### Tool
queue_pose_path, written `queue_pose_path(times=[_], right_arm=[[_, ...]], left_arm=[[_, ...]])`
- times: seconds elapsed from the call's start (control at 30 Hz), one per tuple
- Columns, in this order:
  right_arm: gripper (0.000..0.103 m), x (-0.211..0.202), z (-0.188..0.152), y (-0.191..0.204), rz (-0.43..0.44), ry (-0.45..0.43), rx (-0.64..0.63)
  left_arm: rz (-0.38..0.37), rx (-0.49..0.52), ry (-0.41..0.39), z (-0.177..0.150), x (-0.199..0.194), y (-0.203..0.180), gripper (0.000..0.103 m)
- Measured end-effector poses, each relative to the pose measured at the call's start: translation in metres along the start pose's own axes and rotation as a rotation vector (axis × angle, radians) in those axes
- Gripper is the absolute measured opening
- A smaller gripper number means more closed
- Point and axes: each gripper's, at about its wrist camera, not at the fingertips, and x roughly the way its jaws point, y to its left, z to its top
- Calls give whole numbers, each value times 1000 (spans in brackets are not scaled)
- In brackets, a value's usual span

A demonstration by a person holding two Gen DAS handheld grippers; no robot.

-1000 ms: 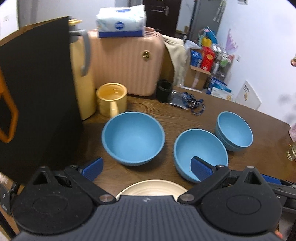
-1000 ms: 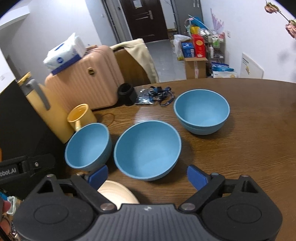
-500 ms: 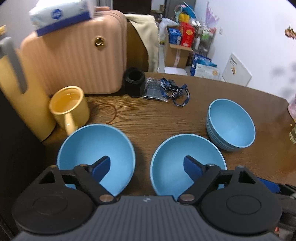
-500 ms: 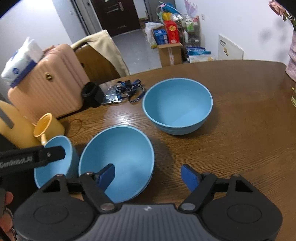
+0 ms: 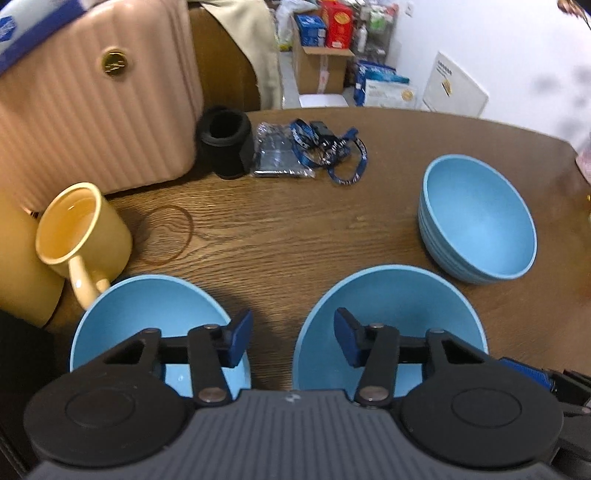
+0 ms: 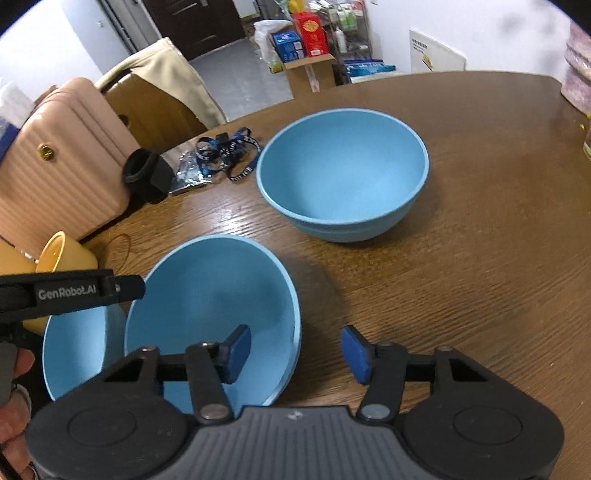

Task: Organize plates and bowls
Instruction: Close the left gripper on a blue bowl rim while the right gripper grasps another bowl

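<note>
- Blue bowls on the wooden table (image 5: 280,236): left bowl (image 5: 147,306), middle bowl (image 6: 214,295), far stack (image 6: 343,173).
- Left gripper (image 5: 293,338) closing over the gap between the left and middle bowls, clamping nothing.
- Right gripper (image 6: 295,349) closing astride the middle bowl's rim, pads apart.

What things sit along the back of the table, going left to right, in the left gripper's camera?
Pink suitcase → black cup → shiny packet → blue lanyard → far blue bowl.

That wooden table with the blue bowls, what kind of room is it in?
Probably a lived-in home dining area: a wooden table with blue bowls, a pink suitcase and stacked grocery boxes by the wall.
</note>
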Motion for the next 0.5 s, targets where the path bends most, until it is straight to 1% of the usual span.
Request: queue_pose_path(times=[0.07, 0.1, 0.17, 0.3, 0.33, 0.4, 0.47, 0.5], right_arm=[[48, 3, -1, -1, 0, 6, 15], [47, 6, -1, -1, -1, 10, 21], [42, 8, -2, -2, 0, 16, 33], [35, 12, -3, -3, 2, 24, 52], [32, 13, -3, -3, 2, 27, 57], [29, 15, -3, -4, 4, 31, 65], [23, 17, -3, -4, 4, 37, 70], [22, 18, -3, -5, 6, 40, 74]], left_arm=[[-9, 21, 10, 1, 4, -2, 42], [-13, 28, 13, 1, 5, -3, 41], [-16, 46, 24, 2, 9, -5, 35], [-19, 69, 44, 4, 17, -6, 26], [-25, 73, 48, 4, 19, -6, 22], [-37, 81, 55, 4, 20, -6, 19], [-37, 88, 57, 4, 22, -7, 14], [-43, 89, 59, 5, 22, -7, 13]])
